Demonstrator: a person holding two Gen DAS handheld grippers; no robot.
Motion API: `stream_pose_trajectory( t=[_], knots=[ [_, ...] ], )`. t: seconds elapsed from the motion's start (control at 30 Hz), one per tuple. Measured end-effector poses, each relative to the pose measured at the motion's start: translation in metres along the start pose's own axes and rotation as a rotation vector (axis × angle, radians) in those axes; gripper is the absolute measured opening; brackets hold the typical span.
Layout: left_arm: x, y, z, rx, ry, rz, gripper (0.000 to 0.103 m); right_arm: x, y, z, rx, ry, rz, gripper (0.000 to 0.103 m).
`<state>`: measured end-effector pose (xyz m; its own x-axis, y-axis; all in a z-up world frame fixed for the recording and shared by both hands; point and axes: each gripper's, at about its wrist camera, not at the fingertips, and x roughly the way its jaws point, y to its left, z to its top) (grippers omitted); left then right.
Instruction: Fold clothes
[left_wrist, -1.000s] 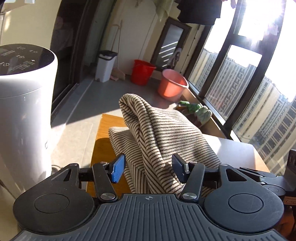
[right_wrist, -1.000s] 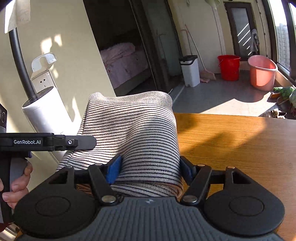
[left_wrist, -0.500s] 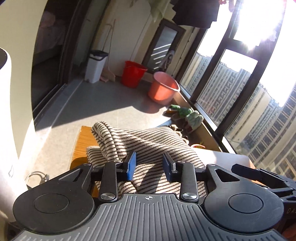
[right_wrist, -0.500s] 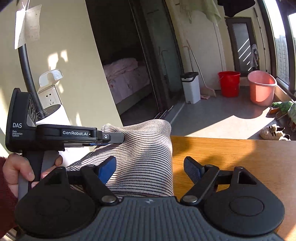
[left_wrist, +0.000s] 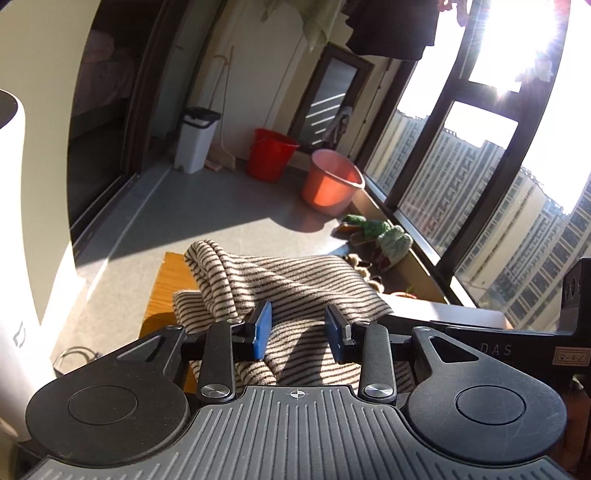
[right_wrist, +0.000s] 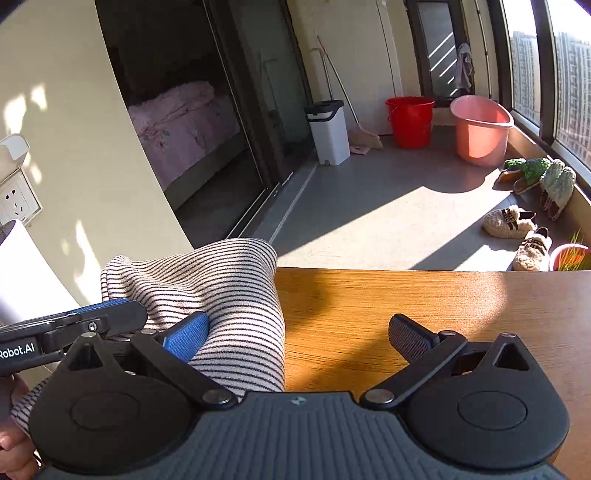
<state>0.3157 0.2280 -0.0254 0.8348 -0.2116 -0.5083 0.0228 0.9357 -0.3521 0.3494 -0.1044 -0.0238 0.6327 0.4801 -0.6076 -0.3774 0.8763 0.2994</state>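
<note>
A beige garment with thin dark stripes (left_wrist: 291, 291) lies bunched on the wooden table (right_wrist: 424, 306), near its left end. My left gripper (left_wrist: 297, 336) hovers just above the garment with its jaws a hand's width apart, holding nothing. My right gripper (right_wrist: 299, 338) is wide open; its left pad (right_wrist: 186, 338) touches the garment's side (right_wrist: 229, 295) and its right pad is over bare wood. The left gripper's body shows at the left in the right wrist view (right_wrist: 74, 328).
A tall white cylinder appliance (left_wrist: 14, 258) stands left of the table. Beyond the table are a white bin (right_wrist: 328, 133), a red bucket (right_wrist: 410, 122), a pink tub (right_wrist: 480, 129) and slippers (right_wrist: 517, 236) on the floor. Windows run along the right.
My right gripper has opened and let go of the garment, which has dropped lower on the table. My left gripper first narrowed, then widened a little, and pulled back.
</note>
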Motion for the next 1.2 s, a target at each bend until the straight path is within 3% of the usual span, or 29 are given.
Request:
stream_pose_trajectory(
  t=[0.17, 0.3, 0.37, 0.4, 0.5, 0.57, 0.67, 0.8, 1.03, 1.2],
  knots=[
    [-0.027, -0.021, -0.002, 0.013, -0.009, 0.059, 0.042, -0.050, -0.013, -0.023, 0.032, -0.044, 0.014, 0.103],
    [-0.066, -0.050, -0.024, 0.049, -0.035, 0.131, 0.058, -0.087, -0.014, -0.056, -0.010, -0.048, -0.007, 0.103],
    [-0.083, -0.065, -0.045, 0.057, -0.044, 0.171, 0.070, -0.101, -0.012, -0.073, -0.045, -0.033, -0.023, 0.103],
    [-0.092, -0.073, -0.058, 0.051, -0.042, 0.196, 0.080, -0.107, -0.011, -0.082, -0.062, -0.026, -0.032, 0.103],
    [-0.109, -0.091, -0.097, 0.037, -0.021, 0.270, 0.096, -0.122, -0.007, -0.108, -0.103, 0.015, -0.050, 0.103],
    [-0.117, -0.100, -0.120, 0.037, -0.002, 0.326, 0.097, -0.128, -0.008, -0.124, -0.096, 0.051, -0.056, 0.103],
    [-0.116, -0.105, -0.143, 0.040, 0.027, 0.416, 0.103, -0.133, -0.007, -0.137, -0.160, 0.033, -0.096, 0.103],
    [-0.111, -0.107, -0.163, 0.034, 0.031, 0.469, 0.103, -0.133, 0.002, -0.149, -0.278, 0.020, -0.144, 0.103],
    [-0.094, -0.120, -0.162, 0.047, 0.042, 0.544, 0.103, -0.127, -0.011, -0.141, -0.226, -0.001, -0.200, 0.103],
    [-0.086, -0.123, -0.157, 0.023, 0.036, 0.574, 0.103, -0.125, -0.016, -0.136, -0.241, 0.004, -0.179, 0.103]
  ],
)
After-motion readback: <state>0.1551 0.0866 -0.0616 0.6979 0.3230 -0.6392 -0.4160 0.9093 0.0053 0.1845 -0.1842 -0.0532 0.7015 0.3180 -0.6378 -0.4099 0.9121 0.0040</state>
